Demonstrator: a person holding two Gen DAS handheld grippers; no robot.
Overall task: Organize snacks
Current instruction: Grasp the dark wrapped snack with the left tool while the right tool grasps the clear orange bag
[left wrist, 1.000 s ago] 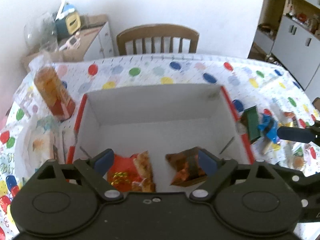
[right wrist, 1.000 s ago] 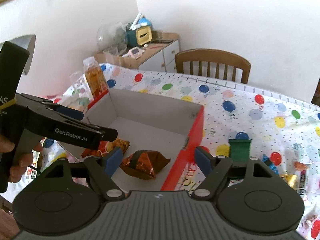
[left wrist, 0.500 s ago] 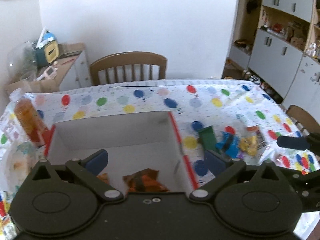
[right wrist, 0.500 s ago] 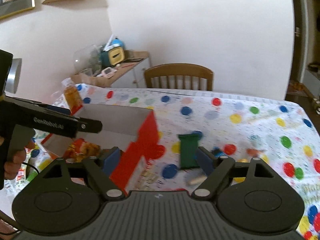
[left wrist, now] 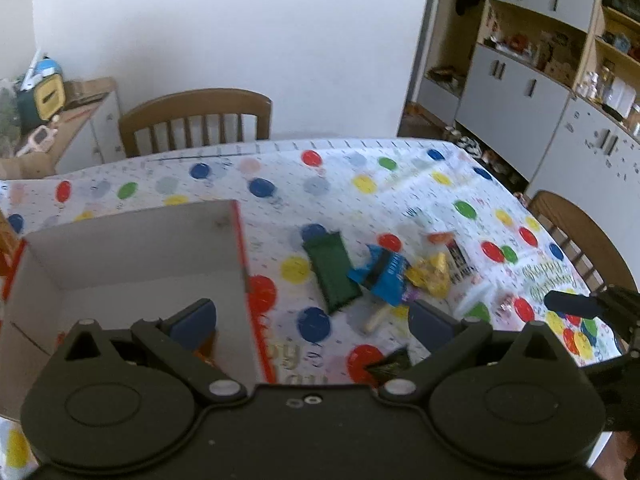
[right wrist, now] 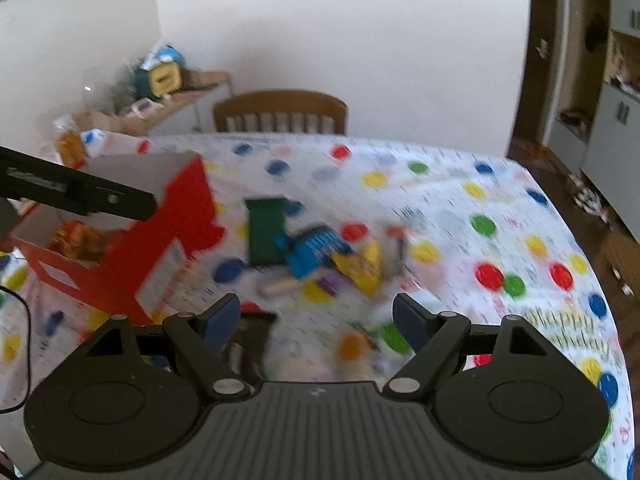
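Note:
A cardboard box (left wrist: 132, 256), red outside and white inside, stands at the left of the table. Orange snack packets (right wrist: 76, 236) lie in it. To its right lies a loose pile: a green packet (left wrist: 332, 272), a blue packet (left wrist: 384, 276) and a yellow packet (left wrist: 430, 276). The same pile shows blurred in the right wrist view, with the green packet (right wrist: 266, 232) nearest the box. My left gripper (left wrist: 312, 316) is open and empty, straddling the box's right wall. My right gripper (right wrist: 316, 318) is open and empty, just short of the pile.
A dark packet (left wrist: 390, 364) lies near my left gripper. More small snacks (right wrist: 352, 344) lie blurred under the right gripper. A wooden chair (left wrist: 196, 120) stands behind the table, another chair (left wrist: 568, 224) at the right. An orange bag (right wrist: 70, 146) stands beyond the box.
Both grippers have swung right, from over the box toward the loose pile. The left jaws have widened. The orange packets have stayed in the box.

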